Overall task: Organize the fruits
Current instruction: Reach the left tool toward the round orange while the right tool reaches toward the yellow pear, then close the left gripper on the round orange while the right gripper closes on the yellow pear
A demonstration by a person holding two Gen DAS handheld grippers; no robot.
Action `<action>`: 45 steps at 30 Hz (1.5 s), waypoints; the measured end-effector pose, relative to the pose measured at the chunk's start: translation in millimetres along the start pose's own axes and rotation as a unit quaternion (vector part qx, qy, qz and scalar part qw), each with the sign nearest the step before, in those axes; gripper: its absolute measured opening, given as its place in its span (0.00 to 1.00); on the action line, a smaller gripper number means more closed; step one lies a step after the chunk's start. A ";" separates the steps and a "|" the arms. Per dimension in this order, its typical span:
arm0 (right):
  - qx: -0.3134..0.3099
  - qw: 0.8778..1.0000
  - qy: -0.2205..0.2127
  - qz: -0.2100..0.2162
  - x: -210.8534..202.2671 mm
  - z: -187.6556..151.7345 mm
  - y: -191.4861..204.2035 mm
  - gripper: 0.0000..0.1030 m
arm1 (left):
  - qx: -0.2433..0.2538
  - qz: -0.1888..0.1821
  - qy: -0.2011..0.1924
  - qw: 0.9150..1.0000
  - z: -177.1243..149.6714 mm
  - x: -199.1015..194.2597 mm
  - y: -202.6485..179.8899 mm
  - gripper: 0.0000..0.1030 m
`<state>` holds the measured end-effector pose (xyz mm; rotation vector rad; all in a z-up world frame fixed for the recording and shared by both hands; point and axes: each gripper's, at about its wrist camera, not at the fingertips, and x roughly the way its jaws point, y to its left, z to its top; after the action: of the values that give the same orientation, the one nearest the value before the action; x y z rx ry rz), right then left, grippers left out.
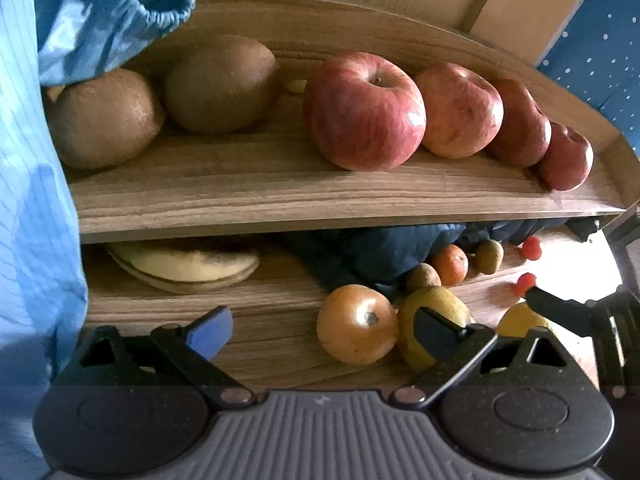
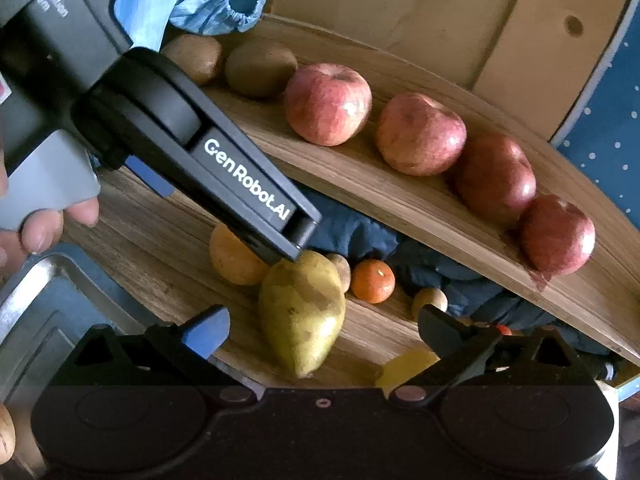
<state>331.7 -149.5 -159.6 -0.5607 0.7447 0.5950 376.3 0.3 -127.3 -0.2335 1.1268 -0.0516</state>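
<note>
On the upper wooden shelf [image 1: 280,196] stand two kiwis [image 1: 220,84] and a row of several red apples [image 1: 364,112]. The lower shelf holds bananas [image 1: 184,266], a round orange fruit [image 1: 356,328], a green-yellow pear [image 2: 304,308], a mandarin [image 2: 373,281], small kiwis and a lemon [image 1: 520,318]. My left gripper [image 1: 324,336] is open, with the orange fruit lying in the gap near its right finger. In the right wrist view, that finger [image 2: 248,184] ends where the orange fruit [image 2: 234,258] meets the pear. My right gripper [image 2: 324,332] is open around the pear.
A crumpled dark blue cloth [image 1: 372,248] lies at the back of the lower shelf, with two small red berries [image 1: 530,248] beside it. A blue sleeve [image 1: 36,200] fills the left side. A metal tray [image 2: 24,300] sits left of the shelf. A hand [image 2: 44,228] holds the left gripper.
</note>
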 end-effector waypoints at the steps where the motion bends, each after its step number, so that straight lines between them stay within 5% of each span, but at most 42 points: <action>1: 0.000 1.000 0.000 -0.001 1.2 0.6 0.6 0.94 | -0.004 -0.004 -0.001 1.000 -0.2 0.6 1.1 0.94; 9: 0.005 1.000 0.008 -0.004 8.3 2.1 4.7 0.83 | -0.018 -0.031 0.001 0.999 2.5 -0.5 4.3 0.81; 21: 0.008 1.000 0.015 -0.004 18.4 3.8 6.1 0.66 | -0.031 -0.035 0.007 0.999 3.6 -2.0 8.9 0.76; 25: 0.014 1.000 0.022 0.005 21.4 4.1 8.9 0.52 | -0.044 -0.042 0.011 0.998 4.3 -2.0 12.6 0.76; 38: 0.017 1.000 0.024 0.003 11.1 -0.9 9.0 0.52 | -0.030 -0.034 0.024 0.999 0.1 4.3 2.7 0.71; 45: 0.024 0.999 0.023 0.001 9.2 -1.4 8.6 0.52 | -0.016 -0.033 0.023 0.999 2.3 8.7 -8.6 0.54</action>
<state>330.8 -141.7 -169.6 -0.5299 0.8006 0.5659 382.8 -9.2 -132.2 -0.2982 1.1666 -0.0977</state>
